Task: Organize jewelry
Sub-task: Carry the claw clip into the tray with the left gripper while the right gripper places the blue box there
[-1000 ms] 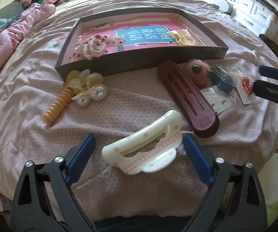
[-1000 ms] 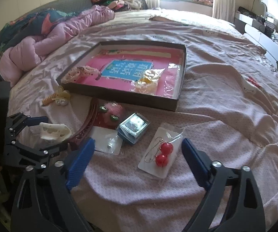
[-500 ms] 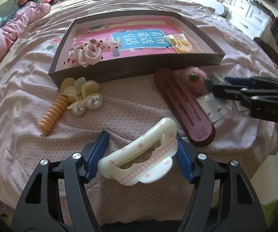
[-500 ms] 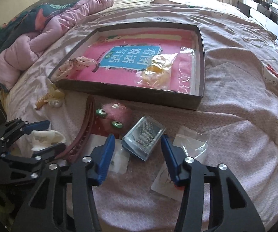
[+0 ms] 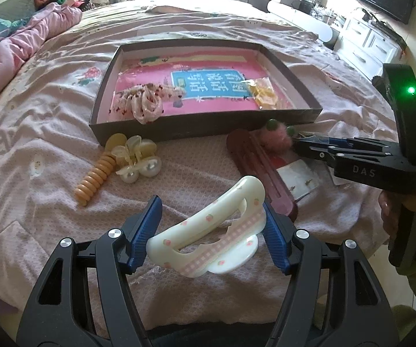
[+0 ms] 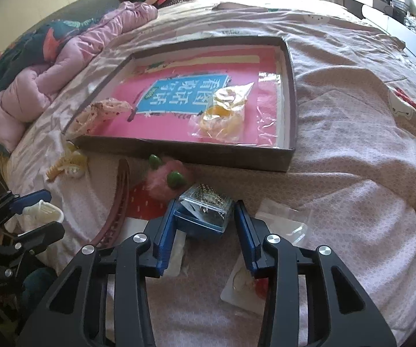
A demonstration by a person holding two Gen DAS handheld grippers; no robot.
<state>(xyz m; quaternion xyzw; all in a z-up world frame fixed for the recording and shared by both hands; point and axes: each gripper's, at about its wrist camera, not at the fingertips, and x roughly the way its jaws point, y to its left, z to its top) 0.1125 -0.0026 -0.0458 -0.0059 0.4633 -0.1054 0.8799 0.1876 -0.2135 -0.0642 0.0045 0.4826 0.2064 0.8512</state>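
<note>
My left gripper (image 5: 211, 228) is shut on a white hair claw (image 5: 208, 240) with pink dots and holds it above the pink bedspread. It also shows in the right wrist view (image 6: 38, 211). My right gripper (image 6: 205, 222) is shut on a small blue box with a clear lid (image 6: 203, 212), near a fluffy pink clip (image 6: 164, 177). The dark tray (image 5: 208, 123) with a pink printed floor lies beyond, holding a floral scrunchie (image 5: 144, 102) and a yellow bag (image 5: 263, 92).
A maroon hair clip (image 5: 263, 170), an orange spiral tie (image 5: 95, 179) and a pearl-and-shell clip (image 5: 135, 159) lie on the bed before the tray. Plastic earring packets (image 6: 283, 228) lie under my right gripper. A pink quilt (image 6: 49, 66) is bunched at left.
Both grippers closed: the left one on the white hair claw and lifted it, the right one moved forward from the red-bead packet and closed on the blue box.
</note>
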